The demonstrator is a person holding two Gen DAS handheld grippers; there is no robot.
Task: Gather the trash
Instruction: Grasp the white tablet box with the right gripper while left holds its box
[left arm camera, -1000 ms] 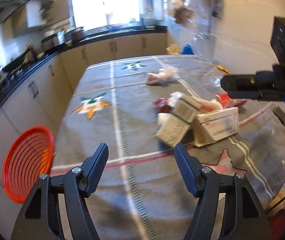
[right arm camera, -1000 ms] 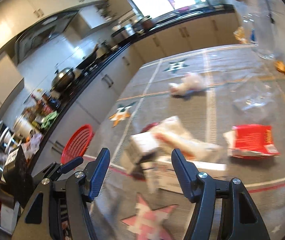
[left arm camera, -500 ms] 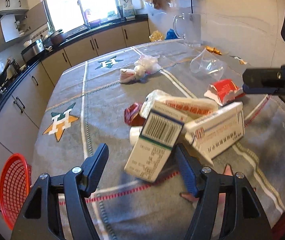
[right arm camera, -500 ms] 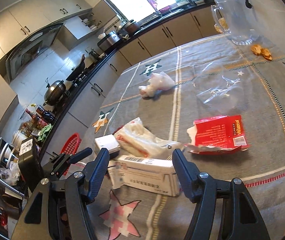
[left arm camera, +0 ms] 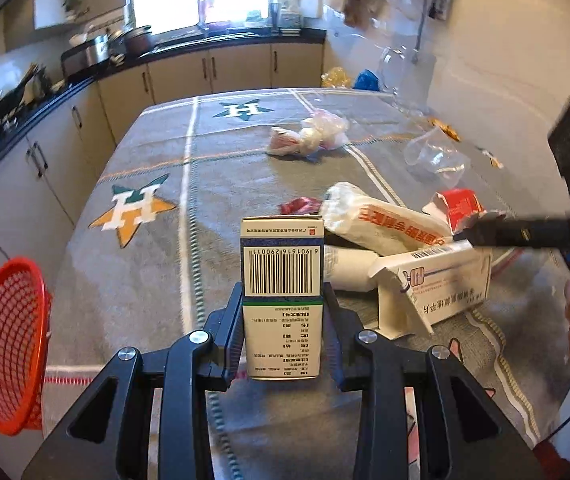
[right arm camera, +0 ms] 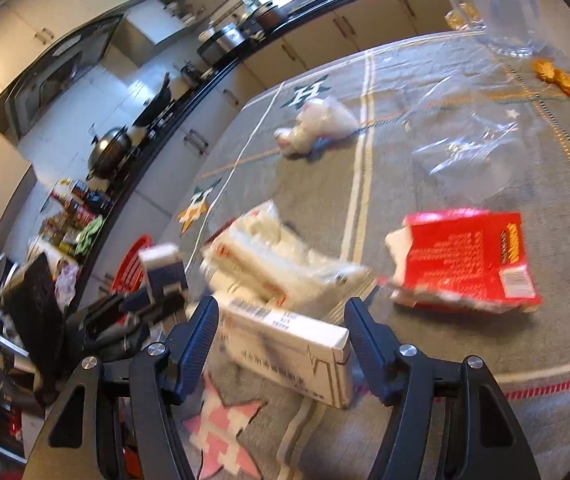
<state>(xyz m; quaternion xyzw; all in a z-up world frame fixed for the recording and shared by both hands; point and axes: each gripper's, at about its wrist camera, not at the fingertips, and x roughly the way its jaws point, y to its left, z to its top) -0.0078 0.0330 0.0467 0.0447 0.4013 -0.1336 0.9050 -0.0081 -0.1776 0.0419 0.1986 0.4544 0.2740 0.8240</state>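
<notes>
My left gripper (left arm camera: 283, 320) is closing its jaws on a small upright medicine box with a barcode (left arm camera: 281, 276), and both pads touch its sides. The same box (right arm camera: 161, 260) shows blurred at the left of the right wrist view. My right gripper (right arm camera: 281, 316) stands open, low over the table, with a long white carton (right arm camera: 285, 344) lying between its fingers and not gripped. That carton (left arm camera: 445, 284) lies right of the left gripper. A white wrapper with orange print (left arm camera: 381, 220) and a red packet (right arm camera: 465, 260) lie just beyond.
A red mesh basket (left arm camera: 5, 344) hangs beyond the table's left edge. On the grey star-patterned cloth (left arm camera: 157, 264) lie a crumpled white bag (left arm camera: 309, 136) and a clear bag (right arm camera: 465, 140). At the far right stand a glass jug (right arm camera: 497, 8) and orange scraps (right arm camera: 553, 76). Kitchen counters line the left.
My left gripper moved forward onto the barcode box and its jaws narrowed until they touch it. My right gripper sank and came down astride the long white carton.
</notes>
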